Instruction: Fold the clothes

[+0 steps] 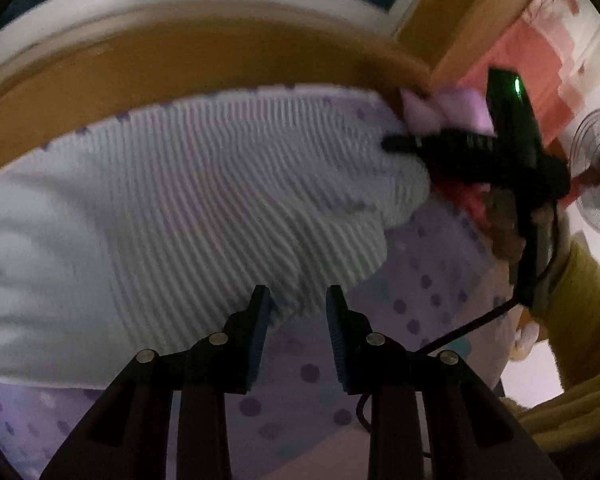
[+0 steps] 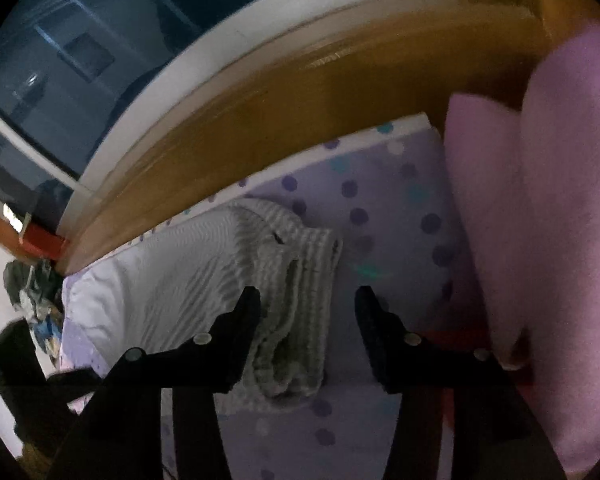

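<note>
The white ribbed knit garment (image 1: 204, 184) covers most of the bed's lilac sheet with purple dots (image 1: 432, 280), leaving bare sheet only on the near side and between its bunched end (image 2: 296, 300) and the pink pillows (image 2: 540, 220). That strip is narrow; the pillows wall it off on one side. The tall brown wooden bed board (image 2: 260, 120) closes the far edge, so nothing can pass beyond the garment there. In the left wrist view the right tongs (image 1: 388, 145) and the person's yellow sleeve (image 1: 580, 312) block the pillow end.
</note>
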Available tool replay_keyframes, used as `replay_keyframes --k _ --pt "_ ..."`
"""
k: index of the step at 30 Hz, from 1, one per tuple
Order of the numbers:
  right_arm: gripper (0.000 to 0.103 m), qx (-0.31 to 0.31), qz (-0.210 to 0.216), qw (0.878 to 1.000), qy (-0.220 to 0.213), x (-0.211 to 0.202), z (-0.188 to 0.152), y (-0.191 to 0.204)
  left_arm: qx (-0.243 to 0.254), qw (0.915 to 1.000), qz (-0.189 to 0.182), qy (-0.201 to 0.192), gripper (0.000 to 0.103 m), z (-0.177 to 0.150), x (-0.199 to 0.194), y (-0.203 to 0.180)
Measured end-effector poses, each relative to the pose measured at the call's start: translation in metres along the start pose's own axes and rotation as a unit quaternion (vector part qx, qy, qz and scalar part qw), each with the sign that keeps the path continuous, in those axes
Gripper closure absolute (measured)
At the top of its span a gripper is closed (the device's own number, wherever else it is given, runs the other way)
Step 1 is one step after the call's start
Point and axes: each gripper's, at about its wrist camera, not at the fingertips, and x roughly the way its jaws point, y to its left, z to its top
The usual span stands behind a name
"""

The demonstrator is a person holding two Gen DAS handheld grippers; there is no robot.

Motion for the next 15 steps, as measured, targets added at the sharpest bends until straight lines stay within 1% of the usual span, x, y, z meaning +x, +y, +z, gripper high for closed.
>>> replay_keyframes --k 2,5,6,8,9,12,13,15 --pt "0.053 0.01 0.006 1.0 -0.013 -0.002 0.002 0.002 0.001 1.0 0.007 0.001 0.075 -0.004 0.003 0.0" --pt "0.053 -0.03 -0.002 0.998 -0.049 -0.012 0.002 0.016 -0.008 1.0 0.004 -0.001 0.075 -0.005 0.005 0.002" --pt "0.053 -0.046 -0.008 0.997 -0.054 -0.013 0.002 0.021 -0.01 0.9999 0.004 -0.001 0.075 -0.005 0.005 0.002" --pt "0.053 -0.082 -0.025 0.995 -0.048 0.001 0.005 0.026 -0.013 0.9999 0.003 -0.001 0.075 -0.005 0.006 0.003" --pt "0.054 -0.094 -0.033 0.994 -0.045 0.005 0.0 0.027 -0.013 0.9999 0.004 -0.002 0.074 -0.005 0.006 0.002" --pt "0.06 -0.131 -0.061 0.988 -0.051 0.015 -0.006 0.035 -0.014 0.9999 0.005 -0.004 0.074 -0.006 0.007 0.002" --pt "0.065 -0.141 -0.069 0.986 -0.056 0.016 -0.007 0.037 -0.015 0.9999 0.004 -0.005 0.074 -0.007 0.004 0.002" --pt "0.07 -0.153 -0.083 0.983 -0.065 0.016 -0.008 0.038 -0.019 0.9998 0.002 -0.006 0.074 -0.008 0.005 0.004"
